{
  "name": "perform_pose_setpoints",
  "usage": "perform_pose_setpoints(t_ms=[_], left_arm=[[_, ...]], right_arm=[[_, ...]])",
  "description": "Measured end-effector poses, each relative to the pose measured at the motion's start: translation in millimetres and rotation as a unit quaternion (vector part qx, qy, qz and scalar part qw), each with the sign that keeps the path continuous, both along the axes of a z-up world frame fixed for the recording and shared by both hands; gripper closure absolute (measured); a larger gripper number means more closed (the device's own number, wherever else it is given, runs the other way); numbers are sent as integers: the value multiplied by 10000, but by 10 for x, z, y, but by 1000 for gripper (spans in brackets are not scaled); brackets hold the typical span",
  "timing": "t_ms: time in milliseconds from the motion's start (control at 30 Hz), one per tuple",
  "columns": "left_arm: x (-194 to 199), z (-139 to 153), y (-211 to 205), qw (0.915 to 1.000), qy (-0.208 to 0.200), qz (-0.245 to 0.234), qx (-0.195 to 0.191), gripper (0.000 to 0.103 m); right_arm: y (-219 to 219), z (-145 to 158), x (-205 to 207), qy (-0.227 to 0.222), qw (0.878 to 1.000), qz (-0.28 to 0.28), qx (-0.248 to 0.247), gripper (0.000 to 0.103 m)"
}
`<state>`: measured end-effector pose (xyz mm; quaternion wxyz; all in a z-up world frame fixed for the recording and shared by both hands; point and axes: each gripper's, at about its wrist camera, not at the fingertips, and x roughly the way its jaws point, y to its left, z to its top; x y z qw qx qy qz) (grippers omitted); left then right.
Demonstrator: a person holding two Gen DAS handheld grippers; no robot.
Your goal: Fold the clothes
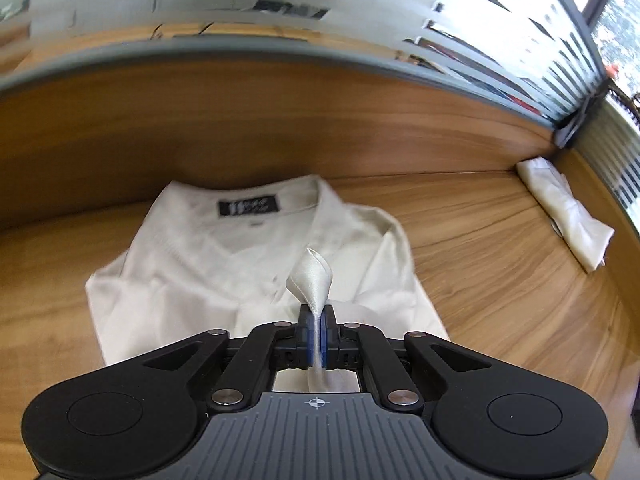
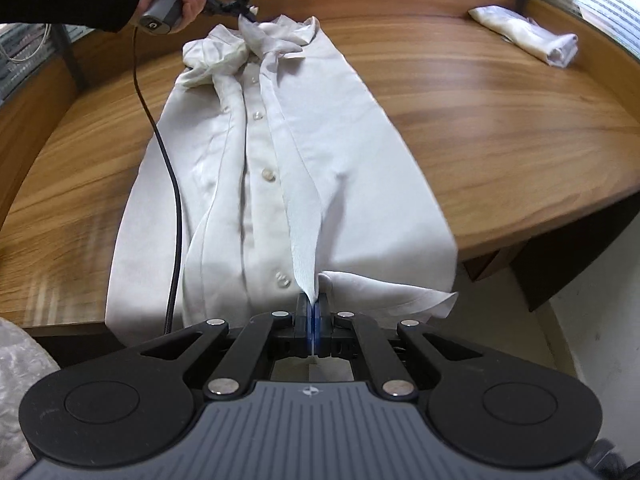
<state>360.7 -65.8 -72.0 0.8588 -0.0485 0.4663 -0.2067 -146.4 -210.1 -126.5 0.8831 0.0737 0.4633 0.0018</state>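
Observation:
A white button-up shirt (image 2: pixel 352 152) lies lengthwise on the wooden table (image 2: pixel 500 120), front up, hem hanging over the near edge. My right gripper (image 2: pixel 313 308) is shut on the front placket edge at the hem. My left gripper (image 2: pixel 244 10), seen far off in the right wrist view, is shut on the collar end and lifts it. In the left wrist view the left gripper (image 1: pixel 317 316) pinches a fold of white cloth above the shirt (image 1: pixel 192 264), whose black neck label (image 1: pixel 248 207) shows.
A folded white garment (image 2: pixel 528 36) lies at the table's far right corner, also in the left wrist view (image 1: pixel 568 212). A black cable (image 2: pixel 168 168) runs from the left gripper across the shirt's left side. A dark partition rims the table (image 1: pixel 280 52).

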Motion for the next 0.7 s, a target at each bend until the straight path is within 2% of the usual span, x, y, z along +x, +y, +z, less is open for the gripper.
perform_pose_setpoints(t_ms=[200, 300, 367, 433, 533, 633, 700], left_arm=[[-146, -5, 191, 9997, -25, 218, -87, 97], [-214, -6, 298, 9990, 79, 400, -174, 96], [-270, -6, 363, 9979, 106, 627, -86, 96], [-341, 22, 454, 9941, 67, 1082, -43, 96], [-467, 101, 552, 9872, -96, 1584, -165, 94], [-566, 168, 607, 9798, -190, 1978, -234, 80], [-605, 187, 648, 9758, -152, 2142, -420, 61]], right_arm=[[153, -89, -88, 58, 9998, 127, 105, 100], [174, -128, -86, 247, 9988, 290, 322, 97], [171, -130, -110, 278, 9982, 352, 406, 97], [143, -87, -144, 211, 9984, 327, 405, 96], [84, -12, -193, 117, 9989, 248, 374, 88], [-24, 78, -237, 41, 9996, 50, 282, 88], [-105, 135, -266, -27, 9997, -103, 221, 84]])
